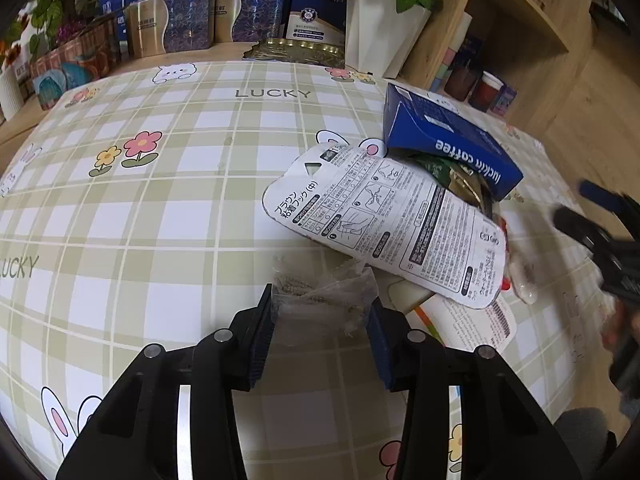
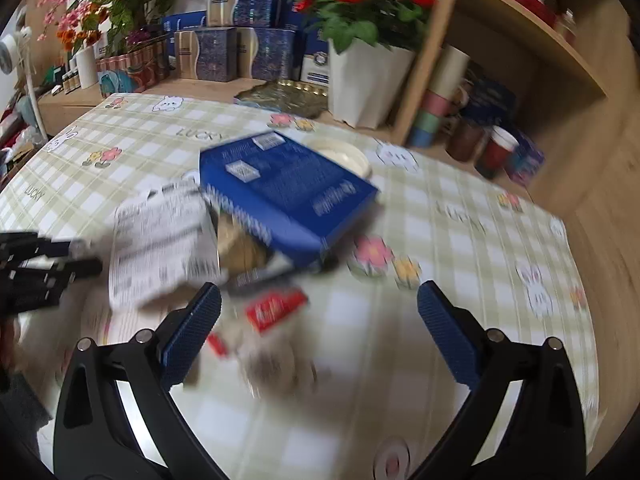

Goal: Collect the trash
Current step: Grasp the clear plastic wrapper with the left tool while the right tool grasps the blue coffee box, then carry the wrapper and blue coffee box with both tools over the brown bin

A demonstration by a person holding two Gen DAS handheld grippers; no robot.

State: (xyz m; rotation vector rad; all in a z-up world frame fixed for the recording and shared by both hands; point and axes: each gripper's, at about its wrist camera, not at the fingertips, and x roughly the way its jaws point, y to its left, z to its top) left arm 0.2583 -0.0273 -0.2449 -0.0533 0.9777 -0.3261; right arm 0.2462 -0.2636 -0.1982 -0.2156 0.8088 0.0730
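A pile of trash lies on the checked tablecloth (image 1: 160, 208). A white printed card (image 1: 392, 216) overlaps a blue luckin coffee box (image 1: 448, 140) and a green and gold wrapper (image 1: 460, 180). My left gripper (image 1: 320, 312) is shut on a crumpled clear plastic bag (image 1: 324, 292) just left of the pile. My right gripper (image 2: 320, 320) is open above a red wrapper (image 2: 276, 308) and a clear wrapper (image 2: 276, 364); this view is blurred. The blue box (image 2: 288, 196) and white card (image 2: 160, 240) lie beyond it. The right gripper also shows at the left wrist view's right edge (image 1: 600, 232).
A white flower pot (image 1: 380, 32) with red flowers, stacked blue and gold boxes (image 1: 200, 20) and a gold tray (image 1: 296, 52) stand at the table's back. A wooden shelf (image 2: 520, 60) with cups and jars is at the right. A white lid (image 2: 344, 156) lies behind the blue box.
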